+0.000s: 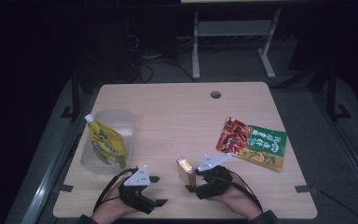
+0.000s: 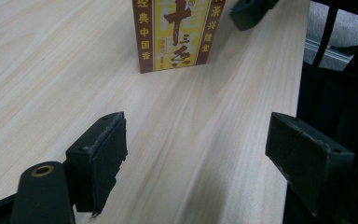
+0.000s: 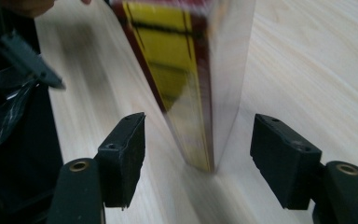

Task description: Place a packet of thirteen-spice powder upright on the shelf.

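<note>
A small yellow and brown box (image 1: 185, 170) with printed characters stands upright on the wooden table (image 1: 177, 116), near the front. My right gripper (image 1: 194, 179) sits just right of it, pointing left. In the right gripper view the box (image 3: 186, 60) stands between the black jaws and a little ahead of them; the right gripper (image 3: 200, 144) is open and its pads are off the box. My left gripper (image 1: 158, 190) rests at the front left, open and holding nothing. Along the left gripper (image 2: 196, 154) I see the box's front face (image 2: 177, 32) farther off.
A clear plastic container (image 1: 123, 116) stands at the left, with a yellow-green spouted pouch (image 1: 107, 145) leaning in it. A red snack bag (image 1: 234, 134) and a green one (image 1: 266, 145) lie at the right. A cable hole (image 1: 215, 94) is near the far edge.
</note>
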`<state>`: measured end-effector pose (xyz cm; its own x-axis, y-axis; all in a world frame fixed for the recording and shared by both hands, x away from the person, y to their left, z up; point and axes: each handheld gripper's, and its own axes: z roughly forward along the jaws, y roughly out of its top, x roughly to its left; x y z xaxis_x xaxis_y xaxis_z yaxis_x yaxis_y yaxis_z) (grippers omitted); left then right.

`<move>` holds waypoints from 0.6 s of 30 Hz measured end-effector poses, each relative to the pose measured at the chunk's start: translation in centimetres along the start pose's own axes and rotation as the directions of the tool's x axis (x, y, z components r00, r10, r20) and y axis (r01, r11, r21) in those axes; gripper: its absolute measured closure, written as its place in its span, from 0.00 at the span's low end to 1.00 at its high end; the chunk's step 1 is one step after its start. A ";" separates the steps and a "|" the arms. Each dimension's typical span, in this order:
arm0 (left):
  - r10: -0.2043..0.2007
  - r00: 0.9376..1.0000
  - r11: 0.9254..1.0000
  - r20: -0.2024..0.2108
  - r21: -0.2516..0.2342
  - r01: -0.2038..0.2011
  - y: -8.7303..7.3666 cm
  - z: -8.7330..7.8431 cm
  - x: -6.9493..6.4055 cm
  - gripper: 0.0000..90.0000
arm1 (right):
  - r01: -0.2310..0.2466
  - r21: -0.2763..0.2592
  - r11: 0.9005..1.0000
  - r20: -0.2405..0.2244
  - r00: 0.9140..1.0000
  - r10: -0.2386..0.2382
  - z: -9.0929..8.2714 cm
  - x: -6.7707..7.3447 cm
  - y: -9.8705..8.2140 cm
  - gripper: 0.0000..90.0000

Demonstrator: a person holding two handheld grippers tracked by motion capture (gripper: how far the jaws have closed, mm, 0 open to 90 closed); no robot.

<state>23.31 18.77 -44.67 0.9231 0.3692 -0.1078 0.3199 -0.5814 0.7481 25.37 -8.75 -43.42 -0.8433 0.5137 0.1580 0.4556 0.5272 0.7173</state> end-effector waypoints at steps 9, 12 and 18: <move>-0.001 1.000 1.000 0.004 -0.001 0.001 0.1 0.3 0.0 0.22 | -0.009 -0.048 0.999 0.021 1.000 0.010 0.5 -0.1 0.9 0.50; 0.001 1.000 1.000 0.005 -0.001 -0.001 0.1 0.3 -0.1 0.22 | -0.007 -0.058 0.998 0.025 1.000 0.009 0.3 -0.2 1.0 0.54; 0.000 1.000 1.000 0.006 0.005 0.000 0.0 0.4 0.1 0.22 | -0.010 -0.066 0.998 0.034 0.999 0.012 0.0 -0.6 1.0 0.66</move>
<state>23.48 18.49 -44.94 0.9242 0.3651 -0.1117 0.3212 -0.5853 0.7445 26.32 -8.54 -42.86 -0.8274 0.5429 0.1438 0.4442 0.4759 0.7591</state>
